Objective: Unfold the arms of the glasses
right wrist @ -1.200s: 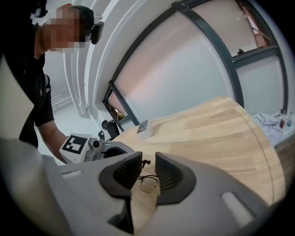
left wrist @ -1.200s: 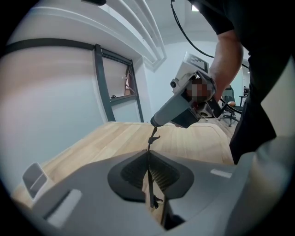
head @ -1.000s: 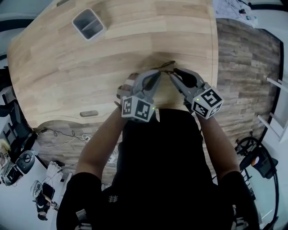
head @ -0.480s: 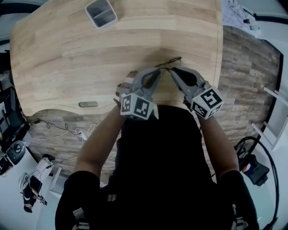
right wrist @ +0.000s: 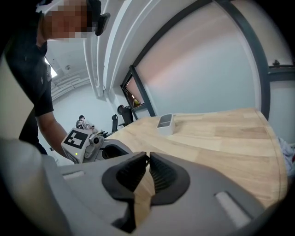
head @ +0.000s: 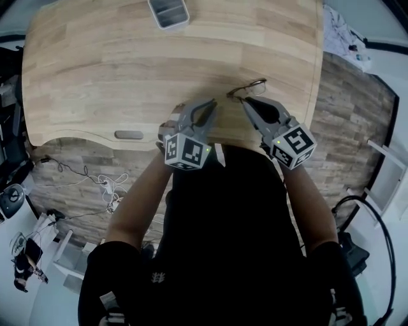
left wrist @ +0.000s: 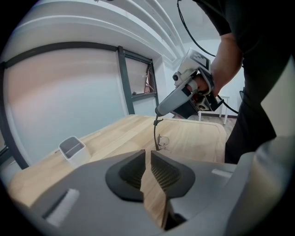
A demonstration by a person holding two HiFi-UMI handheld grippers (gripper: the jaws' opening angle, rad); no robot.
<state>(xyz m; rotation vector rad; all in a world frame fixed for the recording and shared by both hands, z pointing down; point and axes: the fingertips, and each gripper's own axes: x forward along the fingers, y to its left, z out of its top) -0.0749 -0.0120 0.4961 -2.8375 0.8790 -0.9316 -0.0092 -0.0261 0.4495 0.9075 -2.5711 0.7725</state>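
Observation:
The thin dark-framed glasses (head: 250,87) lie on the wooden table (head: 95,70) near its right edge. In the left gripper view one arm rises from the glasses (left wrist: 162,143) to the tip of my right gripper (left wrist: 156,112), which is shut on the arm's end. In the head view, the right gripper (head: 243,99) sits just in front of the frame. My left gripper (head: 210,103) stands apart, to the left of the glasses. Its jaws (left wrist: 148,154) have just been opening and show a narrow gap with nothing between them. The right gripper view shows its own jaws (right wrist: 147,159) pressed nearly together.
A small white two-compartment box (head: 169,11) stands at the far side of the table, seen too in the left gripper view (left wrist: 71,147) and the right gripper view (right wrist: 165,122). A grey handle (head: 129,134) sits on the near table edge. Cables lie on the floor (head: 102,184).
The left gripper has let go of the glasses and drawn back to the left. The right gripper still holds the arm, and the glasses have shifted slightly right.

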